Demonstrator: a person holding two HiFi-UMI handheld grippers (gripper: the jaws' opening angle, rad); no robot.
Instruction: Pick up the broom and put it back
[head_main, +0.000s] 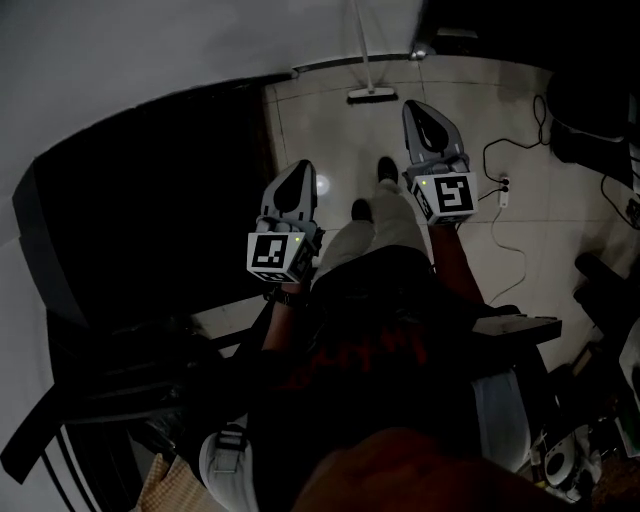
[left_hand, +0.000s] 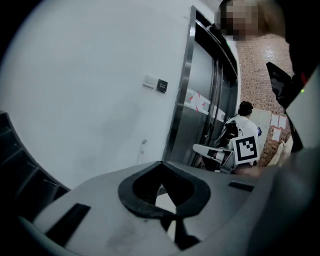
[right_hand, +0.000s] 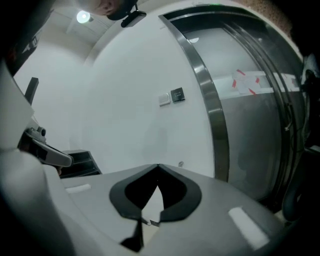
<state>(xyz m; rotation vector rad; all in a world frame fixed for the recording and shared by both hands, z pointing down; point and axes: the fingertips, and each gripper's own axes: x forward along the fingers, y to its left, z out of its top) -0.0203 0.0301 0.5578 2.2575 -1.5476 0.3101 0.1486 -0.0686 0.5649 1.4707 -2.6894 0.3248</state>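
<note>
Broom (head_main: 371, 95) stands upright at the wall (head_main: 300, 30) ahead, handle rising; right gripper (head_main: 415, 108) is nearer than left gripper (head_main: 302, 168), both closed, empty.

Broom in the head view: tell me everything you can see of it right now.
The broom stands at the top of the view, beyond the person's feet. Its low, wide head, dark with a paler top, rests on the tiled floor by the white wall. A thin pale handle rises from its middle, nearly upright; whether it touches the wall is unclear. Neither the left gripper nor the right gripper touches it.
</note>
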